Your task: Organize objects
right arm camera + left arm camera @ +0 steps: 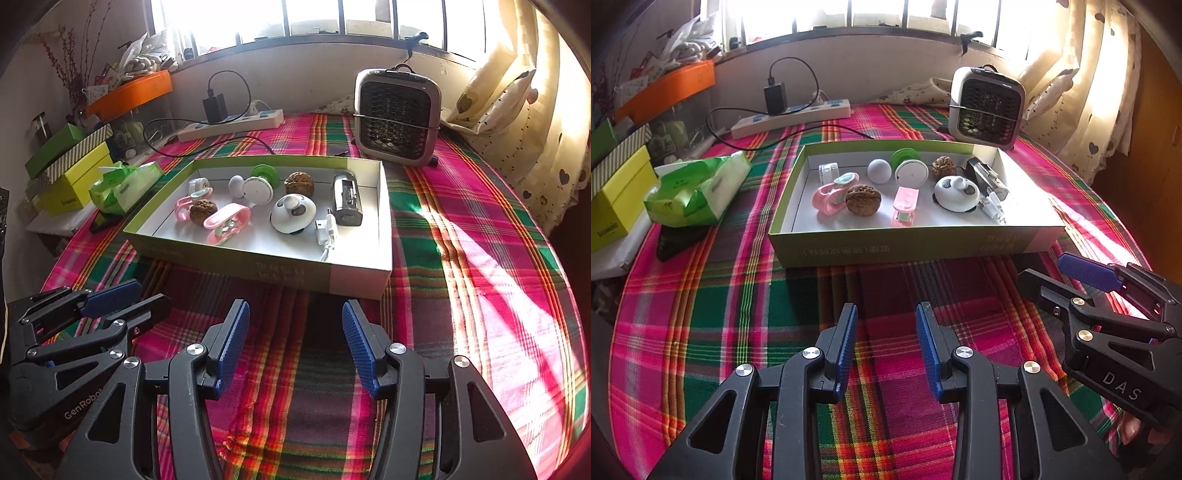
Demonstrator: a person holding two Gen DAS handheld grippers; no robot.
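A shallow green box (905, 249) (266, 273) lies on the plaid cloth. It holds two walnuts (863, 199) (203, 211), pink clips (905, 206) (226, 221), a white ball (879, 170), a round white and green gadget (911, 172), a panda-like white gadget (956, 194) (293, 214), a silver device (346, 199) and a white plug (327, 230). My left gripper (886, 347) (125, 299) is open and empty in front of the box. My right gripper (295, 347) (1060, 273) is open and empty beside it.
A green tissue pack (698, 192) and yellow box (617, 199) lie left of the box. A power strip (790, 118) with charger and cable lies behind. A small heater (986, 107) (397, 118) stands back right. Curtains hang at the right.
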